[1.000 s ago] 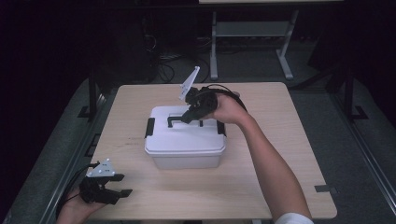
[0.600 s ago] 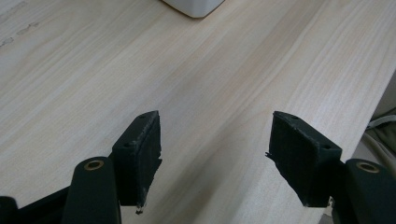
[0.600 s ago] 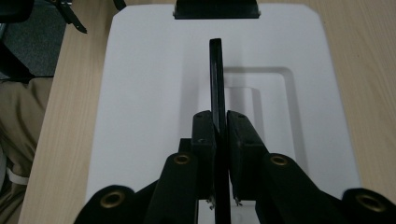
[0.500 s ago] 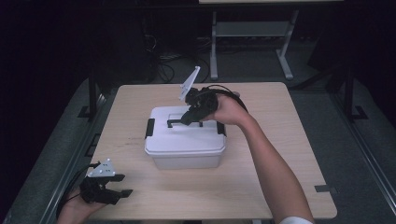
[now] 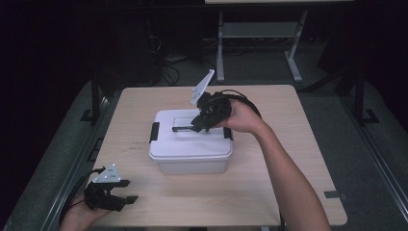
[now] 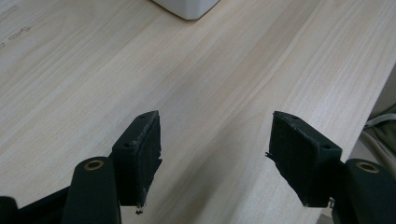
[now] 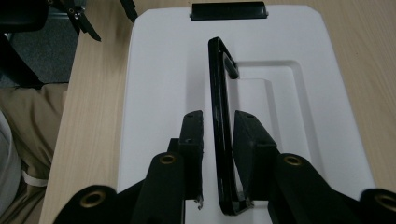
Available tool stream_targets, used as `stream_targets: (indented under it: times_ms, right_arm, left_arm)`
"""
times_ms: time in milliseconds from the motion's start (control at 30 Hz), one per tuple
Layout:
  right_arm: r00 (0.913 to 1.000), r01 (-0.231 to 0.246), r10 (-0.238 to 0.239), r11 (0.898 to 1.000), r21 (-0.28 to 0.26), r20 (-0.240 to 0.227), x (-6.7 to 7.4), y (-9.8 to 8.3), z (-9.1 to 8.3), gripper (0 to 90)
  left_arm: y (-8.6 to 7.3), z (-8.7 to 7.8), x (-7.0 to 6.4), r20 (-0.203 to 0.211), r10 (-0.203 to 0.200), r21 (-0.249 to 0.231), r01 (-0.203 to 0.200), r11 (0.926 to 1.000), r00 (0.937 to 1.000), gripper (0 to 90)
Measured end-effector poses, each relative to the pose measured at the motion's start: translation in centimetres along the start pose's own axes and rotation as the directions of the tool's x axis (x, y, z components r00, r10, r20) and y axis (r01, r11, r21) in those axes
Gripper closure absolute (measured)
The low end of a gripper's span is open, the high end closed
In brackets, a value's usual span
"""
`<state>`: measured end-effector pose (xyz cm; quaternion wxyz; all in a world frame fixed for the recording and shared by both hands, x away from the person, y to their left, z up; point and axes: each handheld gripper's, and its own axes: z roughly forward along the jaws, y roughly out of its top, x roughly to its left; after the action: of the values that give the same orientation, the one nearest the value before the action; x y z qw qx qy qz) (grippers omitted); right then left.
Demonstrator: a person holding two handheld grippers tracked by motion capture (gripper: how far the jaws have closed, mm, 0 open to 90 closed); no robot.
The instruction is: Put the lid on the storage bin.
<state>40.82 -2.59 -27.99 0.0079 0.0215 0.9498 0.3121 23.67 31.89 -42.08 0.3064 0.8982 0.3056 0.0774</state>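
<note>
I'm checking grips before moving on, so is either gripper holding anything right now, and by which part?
Nothing is firmly held. The right gripper straddles the box's black handle, its jaws just opening, with small gaps showing. The left gripper is open over bare table.

Right hand-held gripper (image 7: 218,140) just opening, left hand-held gripper (image 6: 215,158) wide.

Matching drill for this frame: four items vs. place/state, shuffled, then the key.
Items:
1. left tongs
2. right tongs
3. handle
4. box

States:
A. white, lid on, mid-table
B. black, upright between two pads
C. open over bare wood, near table edge
D. astride the handle, small gaps at the pads

Pairs: 1-C, 2-D, 3-B, 4-A

The right tongs' jaws have just been opening; the handle stands between them, with a gap at each pad.
</note>
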Motion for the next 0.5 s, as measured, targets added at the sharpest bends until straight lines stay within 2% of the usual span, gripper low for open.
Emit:
stream_targets:
  times_ms: [500]
  right_arm:
    - [0.9989, -0.021, 0.021, 1.000, 0.001, 0.043, 1.1, -0.7, -2.2, 69.2]
  left_arm:
    - [0.0, -0.1, -0.1, -0.007, 0.004, 0.002, -0.004, 1.0000, 1.0000, 33.8]
